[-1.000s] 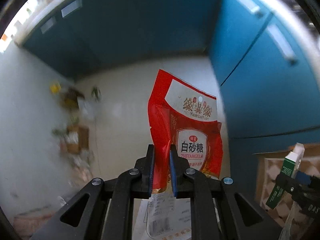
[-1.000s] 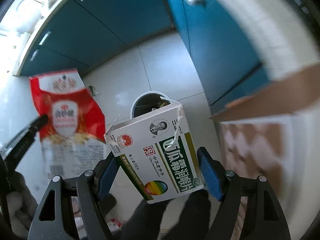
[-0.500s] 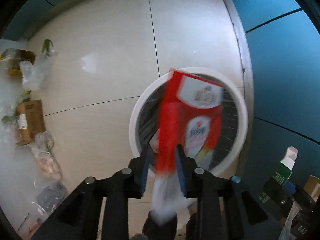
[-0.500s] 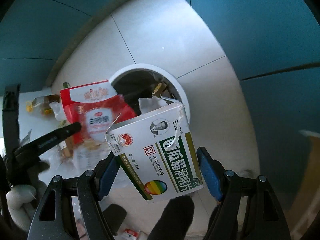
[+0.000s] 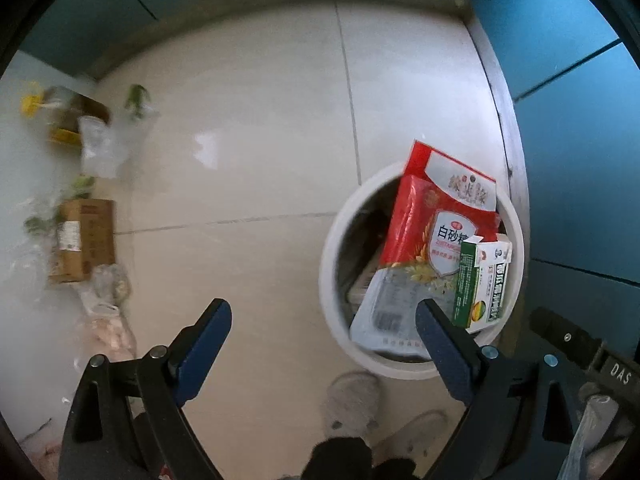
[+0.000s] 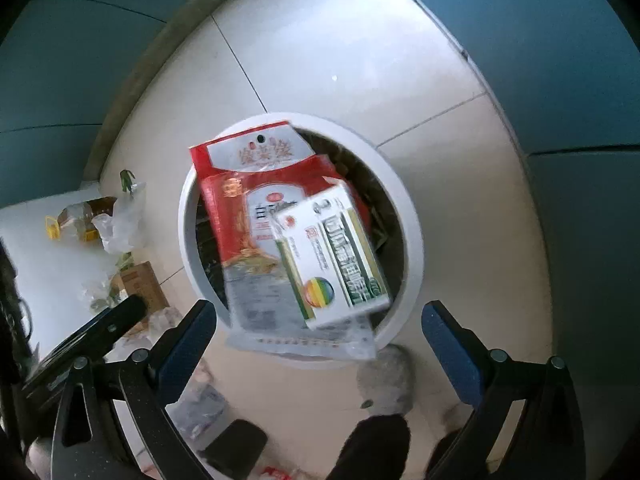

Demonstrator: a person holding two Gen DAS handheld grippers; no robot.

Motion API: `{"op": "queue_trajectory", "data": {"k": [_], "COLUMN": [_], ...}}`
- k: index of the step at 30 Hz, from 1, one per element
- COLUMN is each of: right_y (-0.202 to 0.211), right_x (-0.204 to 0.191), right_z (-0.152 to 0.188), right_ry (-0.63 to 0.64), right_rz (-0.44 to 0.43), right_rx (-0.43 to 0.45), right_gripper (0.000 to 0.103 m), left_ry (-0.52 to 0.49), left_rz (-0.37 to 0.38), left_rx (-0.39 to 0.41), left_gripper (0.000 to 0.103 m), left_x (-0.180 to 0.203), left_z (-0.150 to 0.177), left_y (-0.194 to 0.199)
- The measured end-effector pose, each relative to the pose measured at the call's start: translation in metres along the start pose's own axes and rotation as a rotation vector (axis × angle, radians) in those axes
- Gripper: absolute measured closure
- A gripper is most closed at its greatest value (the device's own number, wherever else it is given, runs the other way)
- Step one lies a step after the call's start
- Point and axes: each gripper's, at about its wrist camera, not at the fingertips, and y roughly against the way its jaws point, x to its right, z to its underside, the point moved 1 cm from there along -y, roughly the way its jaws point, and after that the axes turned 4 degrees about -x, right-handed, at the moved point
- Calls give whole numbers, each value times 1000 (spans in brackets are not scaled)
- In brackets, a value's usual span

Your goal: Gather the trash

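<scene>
A round white trash bin (image 5: 332, 248) (image 6: 412, 248) stands on the tiled floor. A red sugar bag (image 5: 424, 220) (image 6: 240, 200) and a white-and-green medicine box (image 5: 480, 280) (image 6: 336, 256) are at the bin's mouth, free of both grippers and slightly blurred. My left gripper (image 5: 324, 344) is open and empty, above the floor left of the bin. My right gripper (image 6: 320, 340) is open and empty, right above the bin.
Blue cabinets (image 5: 580, 120) line the right and far sides. Trash lies on a white surface at the left: a cardboard box (image 5: 84, 240), plastic bags (image 5: 100, 152), a bottle (image 6: 80, 216). The person's grey slippers (image 5: 352, 404) are near the bin.
Both grippers opened and let go: the red bag and the medicine box dropped to the bin's mouth. Both cameras tilted down toward the floor and bin.
</scene>
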Motion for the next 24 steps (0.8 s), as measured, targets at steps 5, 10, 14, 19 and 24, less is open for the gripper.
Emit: {"op": "queue_trajectory", "data": {"k": [5, 10, 14, 19, 24], "right_y": [35, 76, 121, 196, 282], "right_x": [-8, -16, -21, -31, -32], "right_z": [26, 60, 97, 157, 227], "right_ry": [43, 118, 186, 269, 320], "right_rz": [60, 153, 185, 211, 199], "right_rx": [63, 148, 206, 277, 324], "right_gripper": [0, 0, 0, 0, 0], "left_ry": [25, 61, 66, 104, 107], "left_rz": [-46, -35, -38, -14, -9], "left_rx": [102, 165, 212, 246, 294], "left_gripper": [9, 9, 9, 9, 9], "left_x": [-5, 0, 5, 6, 8], "left_z": [29, 66, 98, 154, 217], "left_y": [38, 83, 124, 194, 279]}}
